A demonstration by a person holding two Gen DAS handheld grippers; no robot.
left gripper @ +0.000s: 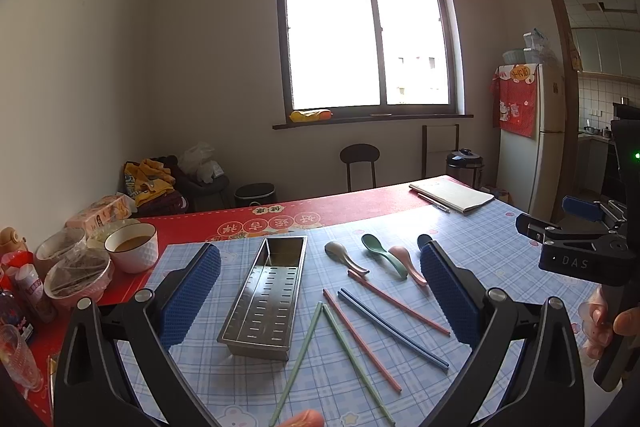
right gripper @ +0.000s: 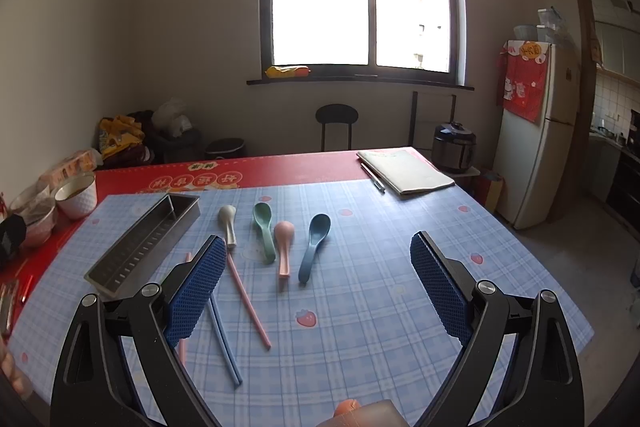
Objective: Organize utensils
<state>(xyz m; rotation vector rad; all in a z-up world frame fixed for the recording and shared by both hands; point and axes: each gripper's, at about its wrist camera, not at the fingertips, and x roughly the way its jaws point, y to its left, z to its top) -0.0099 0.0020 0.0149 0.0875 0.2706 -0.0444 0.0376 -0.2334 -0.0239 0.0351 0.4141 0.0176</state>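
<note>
1. Above a blue plaid tablecloth (right gripper: 360, 307), we hold the left gripper (left gripper: 320, 299) and the right gripper (right gripper: 316, 291) over the table, both with blue-padded jaws spread wide and nothing between them.
2. Ahead of the right gripper, we see bare cloth reaching to the table's right edge, with a pale notebook (right gripper: 406, 171) and a pen (right gripper: 373, 177) at the far corner.
3. Along the left edge, white bowls (left gripper: 132, 247) and a clear glass (left gripper: 18, 355) crowd the red mat (left gripper: 320, 211).
4. A perforated stainless-steel rectangular tray (left gripper: 266, 295) lies empty on the cloth, left of the utensils.
5. Four plastic soup spoons lie side by side beyond it: a beige spoon (right gripper: 228, 225), a green spoon (right gripper: 264, 231), a pink spoon (right gripper: 284, 247) and a blue spoon (right gripper: 315, 245).
6. Nearer us, green chopsticks (left gripper: 320, 359), pink chopsticks (left gripper: 360, 339) and blue chopsticks (left gripper: 394, 329) lie scattered flat, and one pink stick touches the beige spoon's handle.
</note>
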